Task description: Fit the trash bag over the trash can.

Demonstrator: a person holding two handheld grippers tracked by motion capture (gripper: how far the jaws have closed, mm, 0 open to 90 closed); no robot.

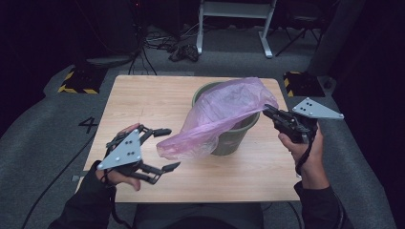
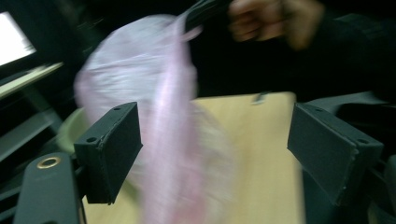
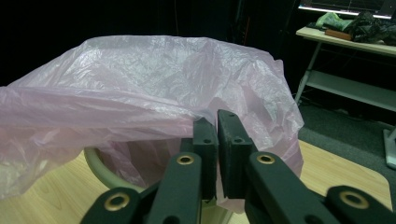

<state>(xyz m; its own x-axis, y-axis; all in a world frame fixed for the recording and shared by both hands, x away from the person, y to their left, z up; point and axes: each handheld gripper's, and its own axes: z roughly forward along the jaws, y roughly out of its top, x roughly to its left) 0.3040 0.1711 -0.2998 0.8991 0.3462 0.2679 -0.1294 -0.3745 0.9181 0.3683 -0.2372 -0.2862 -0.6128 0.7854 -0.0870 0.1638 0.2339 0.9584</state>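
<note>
Right tongs [image 1: 265,109] pinch bag [image 1: 217,114] edge taut over bin [image 1: 237,135] rim; left tongs [image 1: 168,149] wide open, empty, bag corner hanging free.

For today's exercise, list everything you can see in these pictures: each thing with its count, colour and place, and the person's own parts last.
Table: one, light wood, centre of the room.
Bin: one, green, on the table, right of centre.
Plastic bag: one, pink, draped over the bin, one end trailing onto the table.
White frame: one, on the floor beyond the table.
Left tool: one, black, open, beside the bag's trailing end.
Right tool: one, black, shut on the bag's edge.
</note>
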